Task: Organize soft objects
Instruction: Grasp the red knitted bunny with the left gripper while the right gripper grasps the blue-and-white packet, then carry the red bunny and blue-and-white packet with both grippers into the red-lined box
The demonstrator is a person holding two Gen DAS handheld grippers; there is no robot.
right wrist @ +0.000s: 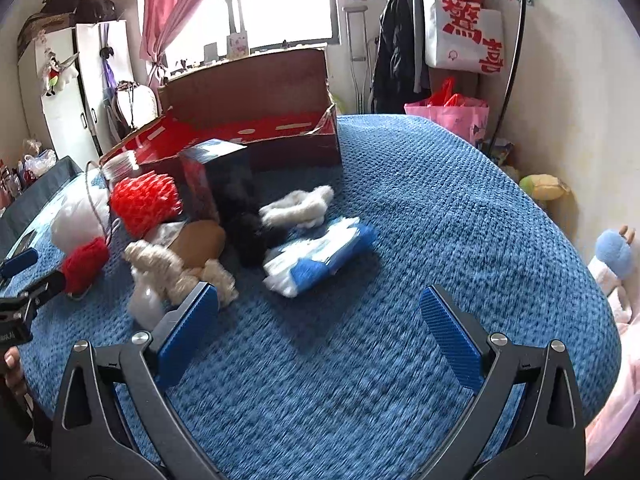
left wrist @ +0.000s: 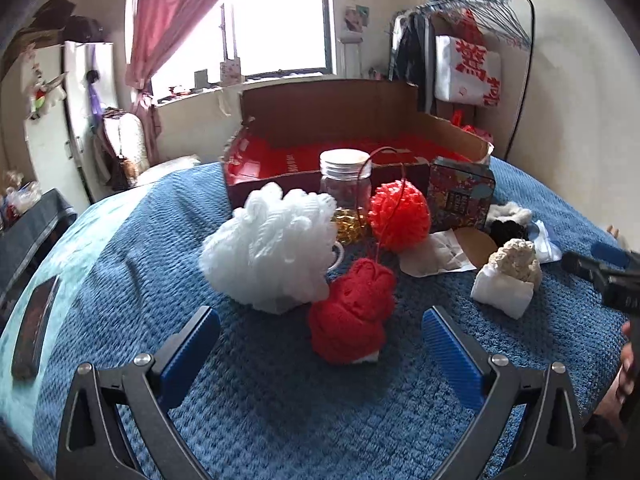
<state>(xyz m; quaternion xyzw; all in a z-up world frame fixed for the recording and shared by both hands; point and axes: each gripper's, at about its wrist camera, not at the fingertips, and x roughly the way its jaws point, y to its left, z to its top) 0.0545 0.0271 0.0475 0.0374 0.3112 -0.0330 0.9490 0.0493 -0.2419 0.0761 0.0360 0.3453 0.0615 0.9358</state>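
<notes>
Soft things lie on a blue blanket (left wrist: 280, 400) in front of an open cardboard box (left wrist: 340, 120) with a red lining. In the left wrist view I see a white mesh puff (left wrist: 272, 248), a red yarn bundle (left wrist: 352, 312), a red mesh puff (left wrist: 400, 216) and a cream yarn bundle (left wrist: 516, 256). My left gripper (left wrist: 320, 332) is open and empty, just short of the red yarn bundle. My right gripper (right wrist: 320, 308) is open and empty above the blanket, with the cream yarn bundle (right wrist: 168, 268) by its left finger. A blue-and-white cloth (right wrist: 320, 256), a black fluffy piece (right wrist: 248, 232) and a white fluffy piece (right wrist: 296, 208) lie ahead.
A glass jar (left wrist: 346, 188) and a patterned tin (left wrist: 460, 196) stand in front of the box. Paper and a brown disc (left wrist: 472, 246) lie beside the tin. A dark flat object (left wrist: 34, 332) lies at the blanket's left edge. A clothes rack (right wrist: 440, 40) stands behind the bed.
</notes>
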